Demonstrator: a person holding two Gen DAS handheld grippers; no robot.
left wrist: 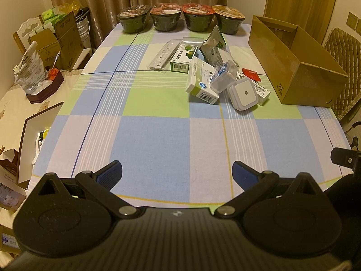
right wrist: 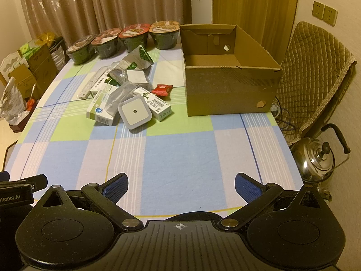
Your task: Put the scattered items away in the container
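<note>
A pile of small items lies mid-table: a white square night light (left wrist: 243, 94) (right wrist: 135, 112), medicine boxes (left wrist: 201, 83) (right wrist: 101, 110), a clear plastic case (left wrist: 225, 75), a white remote (left wrist: 162, 55), a green-and-white box (left wrist: 183, 59), foil pouches (right wrist: 137, 58) and a red sachet (left wrist: 251, 74) (right wrist: 162, 89). An open empty cardboard box (left wrist: 291, 65) (right wrist: 227, 90) stands to their right. My left gripper (left wrist: 177, 176) and right gripper (right wrist: 181, 188) are both open and empty, near the table's front edge, well short of the pile.
Several sealed instant-noodle bowls (left wrist: 167, 18) (right wrist: 135, 36) line the far edge of the checked tablecloth (left wrist: 158, 135). Cartons and bags (left wrist: 45, 52) crowd a side table on the left. A padded chair (right wrist: 315, 79) and a steel kettle (right wrist: 320, 158) stand at the right.
</note>
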